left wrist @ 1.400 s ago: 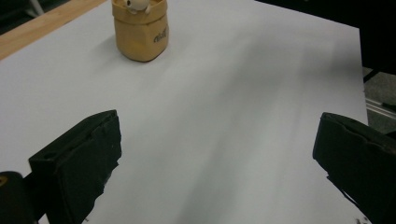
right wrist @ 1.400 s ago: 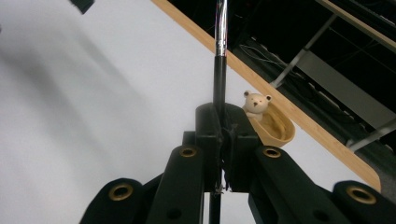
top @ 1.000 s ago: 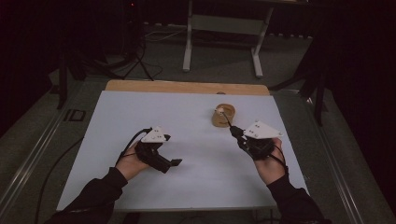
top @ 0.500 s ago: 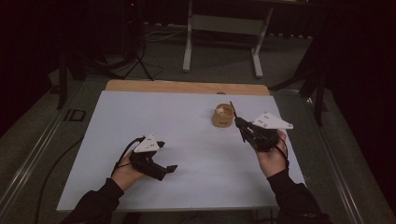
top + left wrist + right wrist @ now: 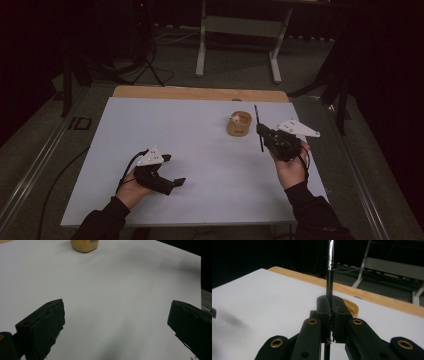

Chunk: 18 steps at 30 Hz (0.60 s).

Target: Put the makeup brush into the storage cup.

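Nearest the person, at the table's front-left, the left gripper (image 5: pixel 172 181) rests low over the white tabletop (image 5: pixel 165 125), its jaws spread wide and holding nothing; in the left gripper view, bare surface lies between its two black pads (image 5: pixel 47 322). Well ahead of that claw and across the table sits the small round tan wooden bowl (image 5: pixel 239 123), seen again at the top edge of the left gripper view (image 5: pixel 84 245). Just to the right of the bowl, the right gripper (image 5: pixel 261 131) is raised off the table with its jaws clamped on a thin black rod with a silvery band (image 5: pixel 258 127). In the right gripper view the rod (image 5: pixel 329 277) stands upright through the closed jaws, extending above and below them, with the bowl's rim (image 5: pixel 352 308) directly behind the claw. Beyond the bowl runs the light wooden strip at the table's far edge (image 5: pixel 200 93).

The step in hand appears to be carrying the rod to the bowl. To do it well, hold the clamp firm so that the rod does not pivot, bring its lower end over the bowl's opening, and lower it slowly; the light bowl could tip or slide if struck on the rim.
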Each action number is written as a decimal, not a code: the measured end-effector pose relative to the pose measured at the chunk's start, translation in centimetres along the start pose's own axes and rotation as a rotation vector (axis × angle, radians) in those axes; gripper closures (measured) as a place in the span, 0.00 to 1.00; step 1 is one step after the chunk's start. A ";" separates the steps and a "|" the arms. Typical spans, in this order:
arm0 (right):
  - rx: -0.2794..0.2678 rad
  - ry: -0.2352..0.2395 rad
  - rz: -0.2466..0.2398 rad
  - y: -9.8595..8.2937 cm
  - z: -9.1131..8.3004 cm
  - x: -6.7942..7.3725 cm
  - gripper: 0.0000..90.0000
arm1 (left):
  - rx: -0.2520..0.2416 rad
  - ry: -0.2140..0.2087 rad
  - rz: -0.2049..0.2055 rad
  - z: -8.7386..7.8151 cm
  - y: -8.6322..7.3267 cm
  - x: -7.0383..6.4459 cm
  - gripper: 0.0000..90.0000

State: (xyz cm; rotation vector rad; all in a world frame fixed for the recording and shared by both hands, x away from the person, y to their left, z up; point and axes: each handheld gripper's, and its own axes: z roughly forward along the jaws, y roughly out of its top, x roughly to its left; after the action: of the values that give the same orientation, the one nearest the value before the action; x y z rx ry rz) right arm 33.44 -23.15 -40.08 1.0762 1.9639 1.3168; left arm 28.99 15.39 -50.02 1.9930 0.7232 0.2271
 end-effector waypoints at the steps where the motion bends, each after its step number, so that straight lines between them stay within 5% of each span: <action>1: 0.000 -0.003 0.008 0.0 0.0 0.0 0.96 | 0.001 0.000 0.002 0.0 0.0 0.0 0.01; 5: -0.002 -0.017 0.039 0.1 0.0 -0.3 0.96 | 0.002 -0.011 0.003 0.2 -0.1 -0.1 0.01; 18: -0.047 -0.032 -0.004 1.5 1.0 -0.3 0.96 | 0.009 -0.020 0.001 0.3 -0.3 0.0 0.01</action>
State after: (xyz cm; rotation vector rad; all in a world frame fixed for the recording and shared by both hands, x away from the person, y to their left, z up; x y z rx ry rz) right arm 34.88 -22.59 -39.07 1.0639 1.9024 1.3288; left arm 28.98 15.26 -50.48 2.0014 0.7117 0.2048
